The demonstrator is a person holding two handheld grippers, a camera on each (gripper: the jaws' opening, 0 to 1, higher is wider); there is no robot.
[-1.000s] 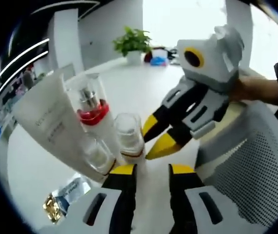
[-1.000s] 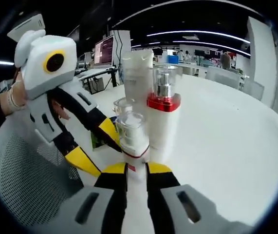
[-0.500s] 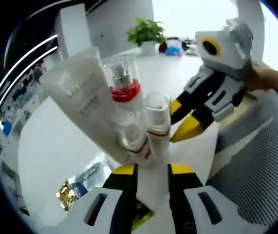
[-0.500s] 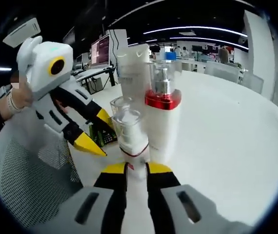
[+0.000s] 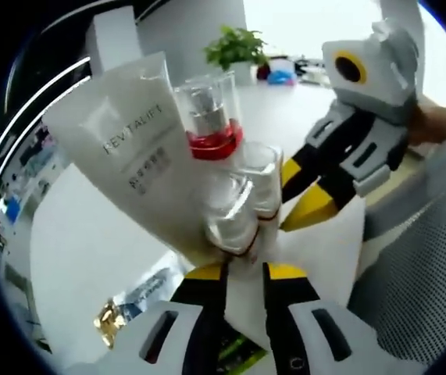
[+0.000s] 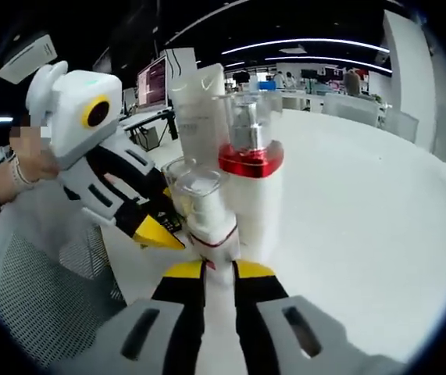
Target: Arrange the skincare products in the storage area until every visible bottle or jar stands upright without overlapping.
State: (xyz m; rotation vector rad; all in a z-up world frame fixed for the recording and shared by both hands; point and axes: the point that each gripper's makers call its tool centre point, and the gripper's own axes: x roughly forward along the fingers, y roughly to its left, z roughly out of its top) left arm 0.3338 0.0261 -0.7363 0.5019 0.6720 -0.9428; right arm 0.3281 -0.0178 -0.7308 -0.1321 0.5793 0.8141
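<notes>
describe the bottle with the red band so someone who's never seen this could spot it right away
On the round white table, look at the cluster of skincare products just ahead of the right gripper. The bottle with the red band is the tall white one with a clear cap over a silver pump; its neighbours have no red collar.

The white tube (image 6: 201, 109) stands half hidden behind the red-collared pump bottle (image 6: 250, 183) — its label blurred.
</notes>
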